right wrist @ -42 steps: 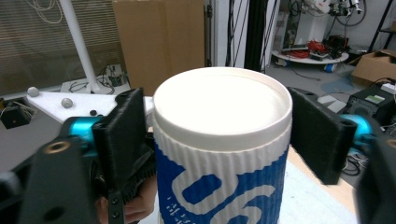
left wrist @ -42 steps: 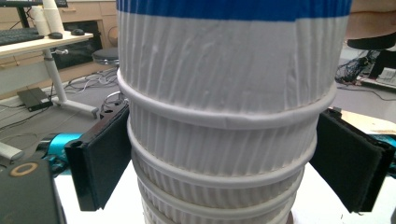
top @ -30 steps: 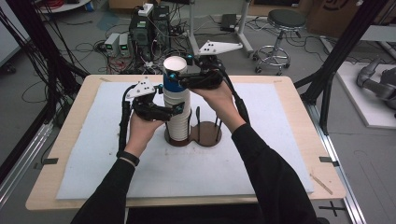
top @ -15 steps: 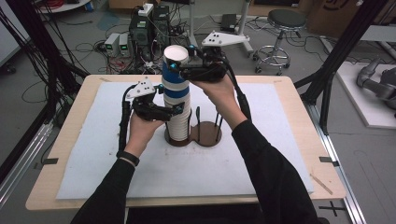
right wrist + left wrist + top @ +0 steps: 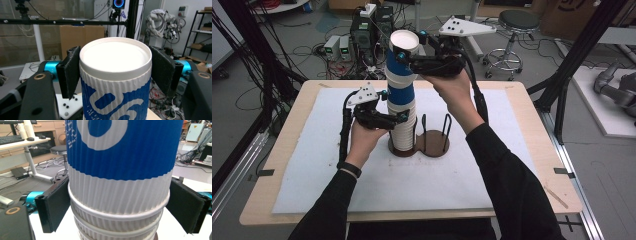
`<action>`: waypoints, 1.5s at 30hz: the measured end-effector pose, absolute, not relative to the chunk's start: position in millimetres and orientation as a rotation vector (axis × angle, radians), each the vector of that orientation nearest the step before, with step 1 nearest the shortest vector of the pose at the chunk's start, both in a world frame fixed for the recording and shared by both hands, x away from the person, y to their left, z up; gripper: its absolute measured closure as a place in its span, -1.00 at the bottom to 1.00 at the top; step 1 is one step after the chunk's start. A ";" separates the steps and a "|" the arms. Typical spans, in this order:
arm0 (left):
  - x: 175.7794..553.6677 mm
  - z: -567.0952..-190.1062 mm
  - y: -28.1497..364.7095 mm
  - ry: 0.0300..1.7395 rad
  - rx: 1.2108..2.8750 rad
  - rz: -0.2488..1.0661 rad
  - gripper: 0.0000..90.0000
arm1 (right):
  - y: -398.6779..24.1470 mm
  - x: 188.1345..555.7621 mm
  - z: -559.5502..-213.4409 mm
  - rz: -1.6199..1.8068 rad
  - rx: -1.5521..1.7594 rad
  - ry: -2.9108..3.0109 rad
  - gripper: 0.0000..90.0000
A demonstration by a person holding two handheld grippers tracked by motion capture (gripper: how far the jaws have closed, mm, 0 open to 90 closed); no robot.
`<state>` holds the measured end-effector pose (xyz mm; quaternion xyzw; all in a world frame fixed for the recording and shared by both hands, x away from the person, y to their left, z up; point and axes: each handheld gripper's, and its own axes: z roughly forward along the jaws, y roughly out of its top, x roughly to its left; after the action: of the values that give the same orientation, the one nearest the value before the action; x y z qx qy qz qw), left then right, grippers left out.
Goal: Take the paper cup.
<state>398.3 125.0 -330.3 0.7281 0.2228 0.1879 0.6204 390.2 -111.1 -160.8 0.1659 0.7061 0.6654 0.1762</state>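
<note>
So the whole thing hinges on the cup stack standing straight up: its long axis is vertical, so the top cup has to come off straight up, not sideways. Nearest the person, the left gripper comes in level from the left, low on the stack, its fingers set wide on either side of a lower cup, right at the ribbed wall just above a rim; looks like it's bracing the pile. The stack sits in a wooden holder around the middle of the bench, toward the far edge. Higher and farther off, the right gripper has its fingers clamped on the top cup just under the rim, forearm raised, gripper roughly level. That hand's obviously the one doing the lifting.
</note>
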 end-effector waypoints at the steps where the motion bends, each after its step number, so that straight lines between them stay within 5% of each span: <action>1: 398.6 -330.4 125.0 0.511 1.672 0.431 -0.74 | -113.3 388.2 -158.0 1.883 0.461 1.997 -0.33; 17: 398.1 -330.1 124.7 0.513 1.675 0.435 -0.74 | -151.9 366.4 -159.8 1.895 0.426 1.996 -0.33; 45: 397.6 -329.8 124.1 0.516 1.686 0.446 -0.74 | -203.0 320.2 -251.7 1.813 0.381 2.135 -0.33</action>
<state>397.6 124.1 -329.8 0.7315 0.2238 0.1937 0.6143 320.2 -203.0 -251.7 0.1333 0.7459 0.6334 0.1569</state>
